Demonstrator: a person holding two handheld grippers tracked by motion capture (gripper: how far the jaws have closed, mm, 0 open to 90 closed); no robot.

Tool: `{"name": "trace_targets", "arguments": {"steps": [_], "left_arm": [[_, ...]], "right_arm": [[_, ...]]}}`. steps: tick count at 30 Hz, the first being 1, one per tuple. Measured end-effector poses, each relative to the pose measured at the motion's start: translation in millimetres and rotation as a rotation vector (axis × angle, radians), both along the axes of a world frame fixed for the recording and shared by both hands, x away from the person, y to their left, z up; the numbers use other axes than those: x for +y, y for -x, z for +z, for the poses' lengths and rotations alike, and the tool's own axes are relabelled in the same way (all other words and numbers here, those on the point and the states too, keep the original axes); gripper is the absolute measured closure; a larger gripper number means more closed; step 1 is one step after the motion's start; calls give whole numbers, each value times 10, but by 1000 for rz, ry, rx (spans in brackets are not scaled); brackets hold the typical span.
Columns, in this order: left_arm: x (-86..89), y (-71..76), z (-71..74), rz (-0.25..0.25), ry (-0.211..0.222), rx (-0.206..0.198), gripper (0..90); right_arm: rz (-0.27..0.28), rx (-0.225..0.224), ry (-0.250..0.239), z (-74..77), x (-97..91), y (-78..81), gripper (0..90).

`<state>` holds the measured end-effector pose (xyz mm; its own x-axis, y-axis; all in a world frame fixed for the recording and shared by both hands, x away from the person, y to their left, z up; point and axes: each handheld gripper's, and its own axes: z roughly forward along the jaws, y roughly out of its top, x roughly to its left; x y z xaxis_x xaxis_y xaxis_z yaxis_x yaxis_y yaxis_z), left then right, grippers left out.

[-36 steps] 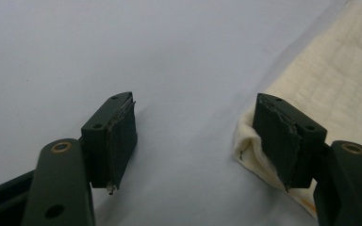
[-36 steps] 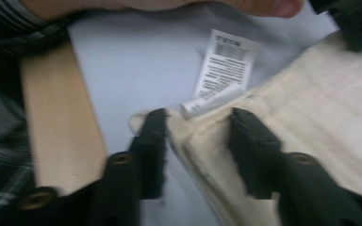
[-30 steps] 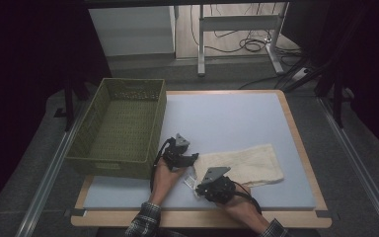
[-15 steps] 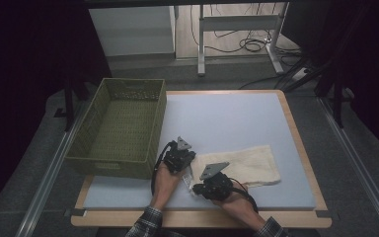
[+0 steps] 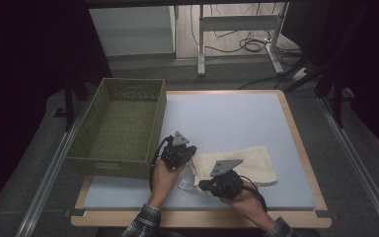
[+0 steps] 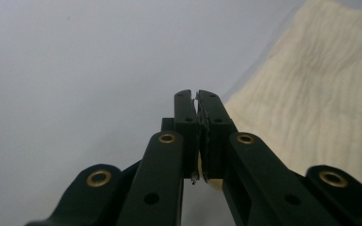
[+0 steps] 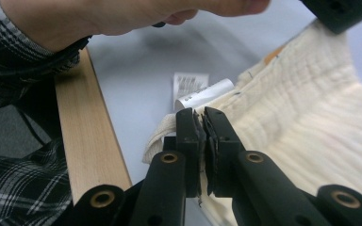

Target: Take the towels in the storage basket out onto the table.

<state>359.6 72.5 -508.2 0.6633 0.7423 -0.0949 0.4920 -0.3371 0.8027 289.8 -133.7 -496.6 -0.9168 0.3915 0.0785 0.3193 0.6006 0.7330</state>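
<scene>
Just ahead of your right gripper (image 7: 201,115), the cream cloth (image 5: 246,163) lies on the pale blue table (image 5: 227,118), its near edge drawn up between the jaws. In the right gripper view, those jaws stand closed on the folded hem, beside the white care labels (image 7: 195,92), so this corner looks pinched for lifting.

Your left gripper (image 6: 197,96) has just been closing, and its jaws now meet. In the left gripper view a thin sliver of cloth seems caught between the pads, with the rest of the cloth spreading away to the gripper's right. From the high view, it sits at the cloth's far left corner, close to the green basket (image 5: 123,128).

You hold two neighbouring corners of the same short edge, one in each gripper. That placing makes sense if you mean to raise the cloth evenly, to fold it or carry it to the basket just beyond your left hand (image 5: 165,170).

Keep both grips firm; the left one bites only a thin edge and could slip as the weight comes on.
</scene>
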Motion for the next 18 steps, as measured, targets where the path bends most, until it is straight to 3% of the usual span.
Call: {"name": "trace_targets", "arguments": {"steps": [4,8,18], "left_arm": [[-88,-77,89,-45,31,-23,875],[-185,-126,129,-73,30,-43,875],[-662,-338,219,-179,29,-82,875]], "right_arm": [[-30,-19,-13,65,-163,-18,851],[-55,-25,-21,91,-288,-37,851],[-157,-39,-35,121,-761,-74,851]]}}
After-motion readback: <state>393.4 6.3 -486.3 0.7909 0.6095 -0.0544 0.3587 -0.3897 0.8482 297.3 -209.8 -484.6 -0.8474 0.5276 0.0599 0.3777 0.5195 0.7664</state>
